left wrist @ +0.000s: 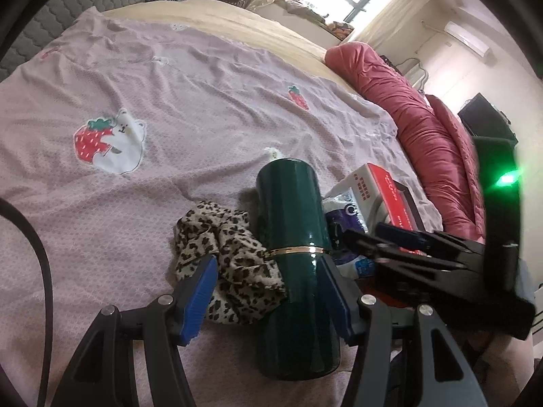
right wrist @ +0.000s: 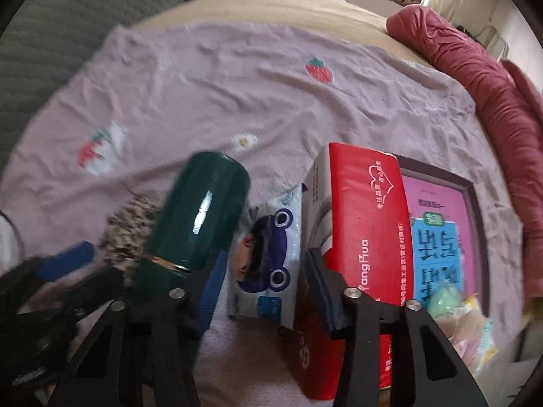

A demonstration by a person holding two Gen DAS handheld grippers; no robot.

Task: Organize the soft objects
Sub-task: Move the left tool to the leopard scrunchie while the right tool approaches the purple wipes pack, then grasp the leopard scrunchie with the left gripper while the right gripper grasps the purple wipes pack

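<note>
Left gripper (left wrist: 268, 291), jaws spread, straddles the green bottle (left wrist: 295, 237), pads not clearly pressing. Right gripper (right wrist: 264, 291) hangs part-open over the tissue pack (right wrist: 268, 257), pinching nothing. Bottle as landmark: red box (right wrist: 363, 237) right beyond the tissues, leopard cloth (left wrist: 224, 254) touching its left, nearest the left gripper; the bottle's long body blocks it.

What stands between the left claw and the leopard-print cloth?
The green bottle lies between the left claw's pads, beside the leopard-print cloth, partly crowding it. The left pad already overlaps the cloth's near edge.
</note>
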